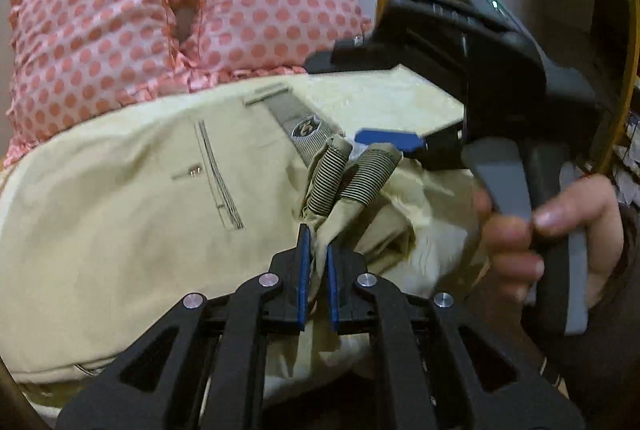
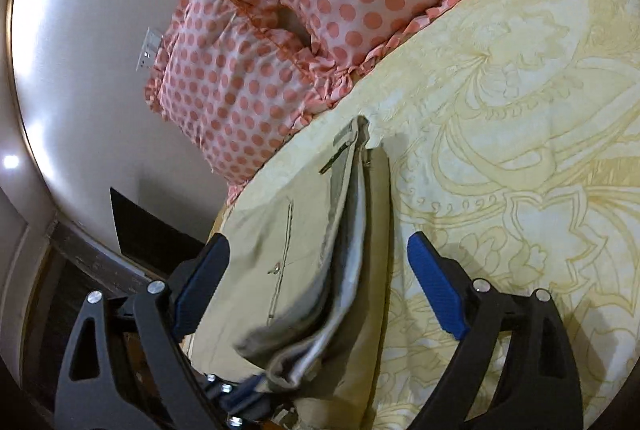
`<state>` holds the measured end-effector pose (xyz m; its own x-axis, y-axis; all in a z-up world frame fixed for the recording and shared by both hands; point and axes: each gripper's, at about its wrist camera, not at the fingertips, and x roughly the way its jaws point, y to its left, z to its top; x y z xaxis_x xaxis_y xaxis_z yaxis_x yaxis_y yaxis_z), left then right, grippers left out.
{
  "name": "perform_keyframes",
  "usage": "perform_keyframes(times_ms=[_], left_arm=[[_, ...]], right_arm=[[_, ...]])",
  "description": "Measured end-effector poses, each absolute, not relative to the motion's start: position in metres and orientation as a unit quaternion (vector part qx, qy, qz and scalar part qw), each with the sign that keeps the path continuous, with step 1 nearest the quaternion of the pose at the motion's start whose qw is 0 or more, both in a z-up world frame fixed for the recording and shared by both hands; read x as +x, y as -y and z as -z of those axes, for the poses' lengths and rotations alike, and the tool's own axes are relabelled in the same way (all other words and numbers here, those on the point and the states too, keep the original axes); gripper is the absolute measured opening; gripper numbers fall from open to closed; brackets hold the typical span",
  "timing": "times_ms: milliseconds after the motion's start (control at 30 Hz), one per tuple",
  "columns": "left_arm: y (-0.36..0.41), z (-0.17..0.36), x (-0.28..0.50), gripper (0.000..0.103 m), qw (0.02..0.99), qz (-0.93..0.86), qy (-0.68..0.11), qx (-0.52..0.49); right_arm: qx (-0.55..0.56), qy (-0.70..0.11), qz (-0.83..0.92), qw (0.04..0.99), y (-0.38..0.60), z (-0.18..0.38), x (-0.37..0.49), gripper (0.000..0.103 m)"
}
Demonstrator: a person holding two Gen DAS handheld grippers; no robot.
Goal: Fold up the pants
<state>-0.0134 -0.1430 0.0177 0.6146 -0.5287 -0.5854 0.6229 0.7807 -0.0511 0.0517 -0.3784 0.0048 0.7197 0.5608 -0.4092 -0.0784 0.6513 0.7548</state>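
Beige pants (image 1: 120, 214) lie on the bed, back pocket up, waistband toward the pillows. My left gripper (image 1: 318, 250) is shut on a bunched fold of the pants, near the striped elastic waistband (image 1: 352, 178). My right gripper (image 2: 318, 266) is open, its blue pads (image 2: 436, 294) spread on either side of the pants' waistband edge (image 2: 352, 230), which stands between them without touching. The right gripper also shows in the left wrist view (image 1: 388, 140), held by a hand just beyond the waistband.
Two pink polka-dot pillows (image 1: 180, 14) lie at the head of the bed, also in the right wrist view (image 2: 320, 10). A yellow patterned bedsheet (image 2: 520, 150) covers the bed. The bed's edge and dark floor (image 2: 152, 230) are to the left.
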Motion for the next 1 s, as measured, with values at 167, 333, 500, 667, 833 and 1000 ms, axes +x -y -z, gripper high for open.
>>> perform_keyframes(times_ms=[167, 333, 500, 667, 833, 1000], left_arm=[[0.113, -0.039, -0.032, 0.047, 0.879, 0.378, -0.289, 0.042], [0.043, -0.072, -0.027, 0.089, 0.892, 0.364, -0.268, 0.006], [-0.061, -0.061, 0.077, 0.083, 0.897, 0.222, -0.364, -0.121], [-0.101, -0.029, 0.143, 0.076, 0.860, 0.187, -0.437, -0.187], [-0.087, -0.013, 0.172, 0.062, 0.821, 0.256, -0.464, -0.211], [-0.079, -0.013, 0.189, 0.007, 0.804, 0.270, -0.484, -0.215]], right_arm=[[0.286, -0.367, -0.193, 0.864, 0.352, -0.009, 0.063, 0.077], [0.240, -0.389, -0.172, 0.873, 0.344, -0.001, 0.080, 0.071], [0.226, -0.406, -0.183, 0.866, 0.348, 0.002, 0.089, 0.039], [0.245, -0.402, -0.187, 0.862, 0.353, 0.005, 0.095, 0.041], [0.249, -0.407, -0.231, 0.848, 0.352, 0.008, 0.100, 0.023], [0.262, -0.401, -0.266, 0.837, 0.356, -0.007, 0.109, 0.014]])
